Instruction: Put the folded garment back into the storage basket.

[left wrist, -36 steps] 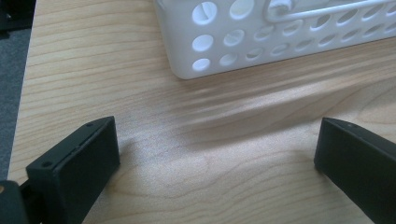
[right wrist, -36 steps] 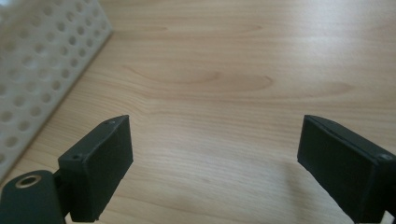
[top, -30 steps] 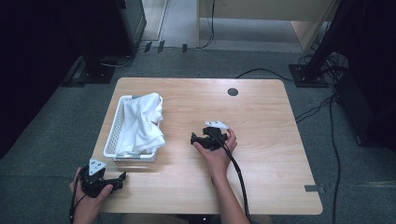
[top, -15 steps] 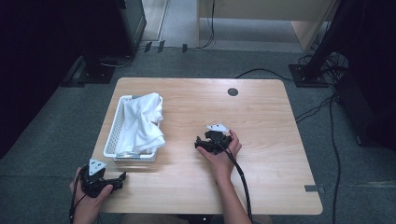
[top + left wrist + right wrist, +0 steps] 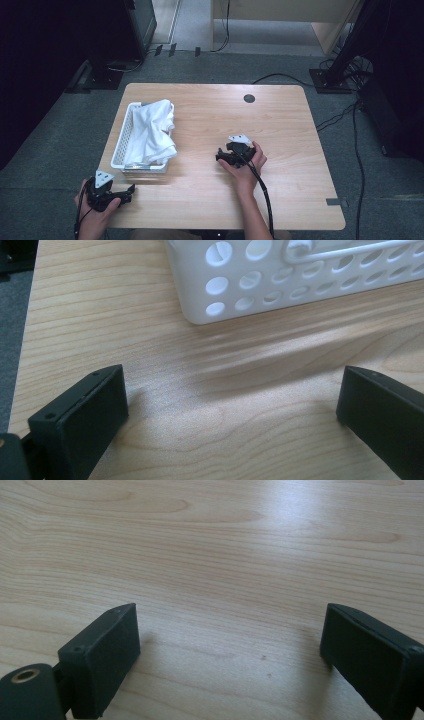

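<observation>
Light wooden table (image 5: 280,120) with rounded corners, standing on grey carpet (image 5: 60,150). Dark round grommet (image 5: 249,98) near the upper edge, right of centre. White perforated basket (image 5: 126,145) at the left of the frame, directly on the wood, heaped with white cloth (image 5: 152,130). Small grey tab (image 5: 334,202) at lower right edge.

No readable text, label or number anywhere, as far as visible

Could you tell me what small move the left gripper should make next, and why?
Probably ease the left gripper forward toward the basket. Its jaws stand open over bare table, with the basket's corner just ahead, and the white cloth heaped in it looks like the thing to grasp.
</observation>
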Demonstrator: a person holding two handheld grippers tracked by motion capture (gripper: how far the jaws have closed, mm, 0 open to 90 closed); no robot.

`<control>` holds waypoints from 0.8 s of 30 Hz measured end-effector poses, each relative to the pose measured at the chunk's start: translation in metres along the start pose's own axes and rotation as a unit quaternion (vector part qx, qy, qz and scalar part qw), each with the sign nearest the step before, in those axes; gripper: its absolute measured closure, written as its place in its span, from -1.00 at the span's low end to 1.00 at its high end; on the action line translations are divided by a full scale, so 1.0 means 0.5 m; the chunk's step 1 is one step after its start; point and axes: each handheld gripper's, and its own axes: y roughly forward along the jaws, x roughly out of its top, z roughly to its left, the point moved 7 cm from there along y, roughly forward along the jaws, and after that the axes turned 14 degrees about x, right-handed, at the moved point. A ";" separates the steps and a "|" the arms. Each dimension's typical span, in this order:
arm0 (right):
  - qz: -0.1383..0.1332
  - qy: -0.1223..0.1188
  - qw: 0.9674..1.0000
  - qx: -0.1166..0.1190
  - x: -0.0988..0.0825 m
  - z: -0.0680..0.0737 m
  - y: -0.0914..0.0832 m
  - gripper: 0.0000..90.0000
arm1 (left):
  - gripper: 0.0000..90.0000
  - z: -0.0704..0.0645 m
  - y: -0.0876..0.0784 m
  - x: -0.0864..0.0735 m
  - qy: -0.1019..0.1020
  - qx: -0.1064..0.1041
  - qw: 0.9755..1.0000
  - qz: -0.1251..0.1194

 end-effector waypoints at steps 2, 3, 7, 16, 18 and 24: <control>-0.001 0.001 1.000 -0.002 -0.002 -0.004 -0.003 -0.81 | -1.00 0.000 0.000 0.000 0.000 0.000 1.000 0.000; -0.001 0.002 1.000 -0.003 -0.002 -0.007 -0.005 -0.81 | -1.00 0.000 0.000 0.000 0.000 0.000 1.000 0.000; -0.002 0.006 1.000 -0.006 -0.005 -0.013 -0.009 -0.81 | -1.00 0.000 0.000 0.000 0.000 0.000 1.000 0.000; -0.003 0.015 1.000 -0.015 -0.013 -0.038 -0.024 -0.81 | -1.00 0.000 0.000 0.000 0.001 0.000 1.000 0.000; -0.005 0.016 1.000 -0.018 -0.014 -0.044 -0.028 -0.81 | -1.00 0.000 0.000 0.000 0.001 0.000 1.000 0.001; -0.005 0.020 1.000 -0.023 -0.019 -0.060 -0.037 -0.81 | -1.00 0.000 0.000 0.000 0.001 0.000 1.000 0.000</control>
